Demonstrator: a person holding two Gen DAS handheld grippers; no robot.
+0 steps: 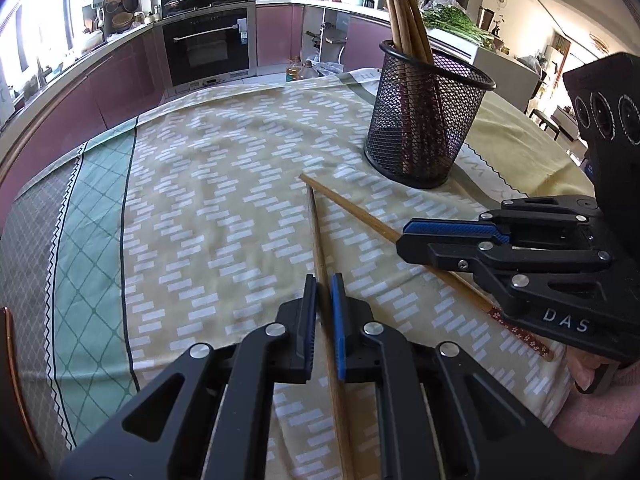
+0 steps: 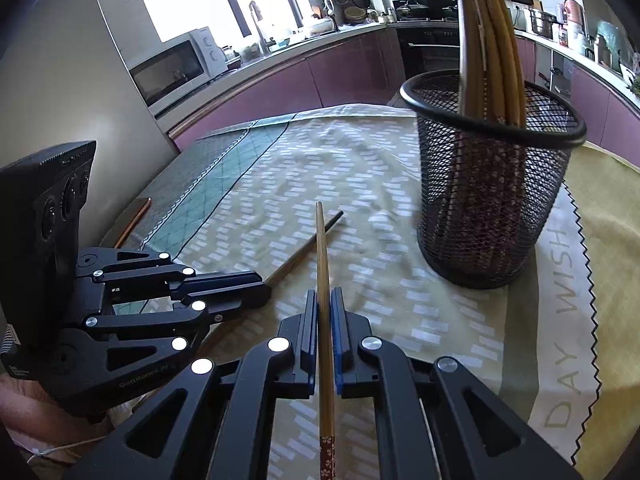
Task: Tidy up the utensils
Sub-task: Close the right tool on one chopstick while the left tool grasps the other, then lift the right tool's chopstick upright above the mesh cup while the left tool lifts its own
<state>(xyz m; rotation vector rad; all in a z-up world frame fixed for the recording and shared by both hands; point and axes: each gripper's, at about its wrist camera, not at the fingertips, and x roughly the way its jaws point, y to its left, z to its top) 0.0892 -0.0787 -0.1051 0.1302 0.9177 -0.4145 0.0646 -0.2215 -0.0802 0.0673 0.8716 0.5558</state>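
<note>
Two wooden chopsticks lie crossed on the patterned tablecloth (image 1: 208, 184). My left gripper (image 1: 324, 292) is shut on one chopstick (image 1: 314, 232), which runs straight between its pads toward the holder. My right gripper (image 2: 325, 300) is shut on the other chopstick (image 2: 321, 248), whose red flowered end points back at the camera. Each gripper shows in the other's view: the right gripper (image 1: 401, 240) comes in from the right, the left gripper (image 2: 265, 290) from the left. A black mesh holder (image 1: 424, 120) (image 2: 492, 200) stands upright just beyond, with several chopsticks in it.
The table ends at the far edge, with purple kitchen cabinets and an oven (image 1: 208, 48) behind. A microwave (image 2: 176, 64) sits on the counter. A thin orange-edged flat object (image 2: 134, 214) lies near the table's left edge. Leafy greens (image 1: 452, 20) lie behind the holder.
</note>
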